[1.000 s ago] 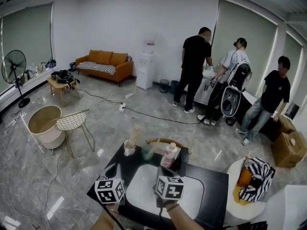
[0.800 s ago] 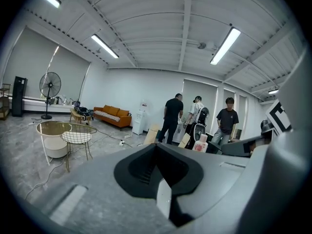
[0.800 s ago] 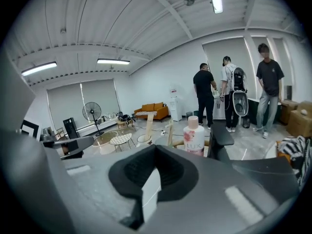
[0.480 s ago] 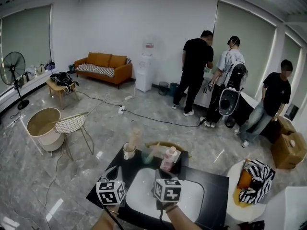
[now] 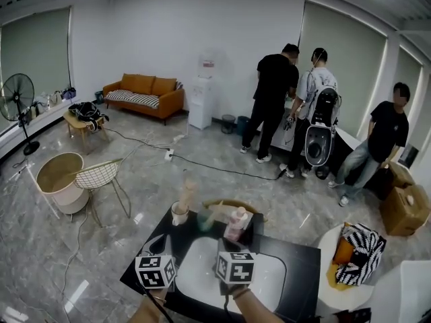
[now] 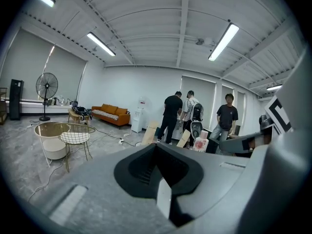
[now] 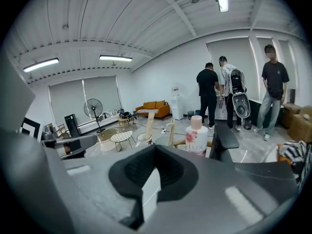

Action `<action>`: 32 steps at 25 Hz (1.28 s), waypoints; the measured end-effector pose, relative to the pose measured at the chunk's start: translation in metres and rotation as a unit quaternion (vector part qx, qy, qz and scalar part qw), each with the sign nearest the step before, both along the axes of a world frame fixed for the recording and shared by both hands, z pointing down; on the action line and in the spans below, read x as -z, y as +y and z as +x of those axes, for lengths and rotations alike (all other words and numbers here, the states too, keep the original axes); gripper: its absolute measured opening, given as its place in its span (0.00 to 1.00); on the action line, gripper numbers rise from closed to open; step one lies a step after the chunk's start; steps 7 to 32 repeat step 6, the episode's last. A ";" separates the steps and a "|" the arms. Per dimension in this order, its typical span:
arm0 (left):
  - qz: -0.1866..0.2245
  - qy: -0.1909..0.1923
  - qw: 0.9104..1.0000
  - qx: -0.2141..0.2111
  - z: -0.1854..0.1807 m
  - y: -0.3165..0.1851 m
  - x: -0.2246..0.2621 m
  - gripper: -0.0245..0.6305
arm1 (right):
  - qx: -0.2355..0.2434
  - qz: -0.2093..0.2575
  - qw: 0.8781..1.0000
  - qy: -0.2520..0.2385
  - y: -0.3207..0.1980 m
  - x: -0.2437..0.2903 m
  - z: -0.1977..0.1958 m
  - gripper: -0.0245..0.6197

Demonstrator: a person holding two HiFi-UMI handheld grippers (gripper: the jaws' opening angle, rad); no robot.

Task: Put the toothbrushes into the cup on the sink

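A black counter [image 5: 304, 260] with a white sink basin [image 5: 201, 264] lies below me. At its far edge a white cup [image 5: 179, 213] holds a pale upright toothbrush [image 5: 189, 190]. Beside it stands a greenish cup [image 5: 205, 220] with another pale stick in it. My left gripper [image 5: 157, 245] and right gripper [image 5: 227, 247] hover over the basin's near side, both shut and empty. The left gripper [image 6: 163, 199] looks toward the two pale toothbrushes [image 6: 150, 131]. Past the right gripper [image 7: 146, 191], one toothbrush [image 7: 149, 123] stands in its cup.
A pink-capped bottle [image 5: 236, 223] and a black faucet [image 5: 251, 228] stand behind the basin. A striped bag [image 5: 358, 250] lies on a white stool at the right. A wire chair [image 5: 101, 173], a round tub [image 5: 59, 177] and floor cables are on the left. Three people [image 5: 273, 99] stand far back.
Both grippers have stayed almost still above the basin, still shut. The person with the backpack has turned and shifted left at the back.
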State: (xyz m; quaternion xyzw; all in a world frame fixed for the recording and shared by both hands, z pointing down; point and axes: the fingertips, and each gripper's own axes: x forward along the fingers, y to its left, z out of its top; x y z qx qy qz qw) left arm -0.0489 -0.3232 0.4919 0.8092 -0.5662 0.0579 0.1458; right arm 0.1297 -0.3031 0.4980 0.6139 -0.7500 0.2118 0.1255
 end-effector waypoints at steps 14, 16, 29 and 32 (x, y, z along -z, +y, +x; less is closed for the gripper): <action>0.001 -0.003 1.000 -0.005 0.008 0.000 0.001 0.05 | -0.001 0.001 1.000 0.000 0.001 -0.001 0.006 0.04; 0.001 -0.003 1.000 -0.005 0.008 0.000 0.001 0.05 | -0.001 0.001 1.000 0.000 0.001 -0.001 0.006 0.04; 0.001 -0.003 1.000 -0.005 0.008 0.000 0.001 0.05 | -0.001 0.001 1.000 0.000 0.001 -0.001 0.006 0.04; 0.001 -0.003 1.000 -0.005 0.008 0.000 0.001 0.05 | -0.001 0.001 1.000 0.000 0.001 -0.001 0.006 0.04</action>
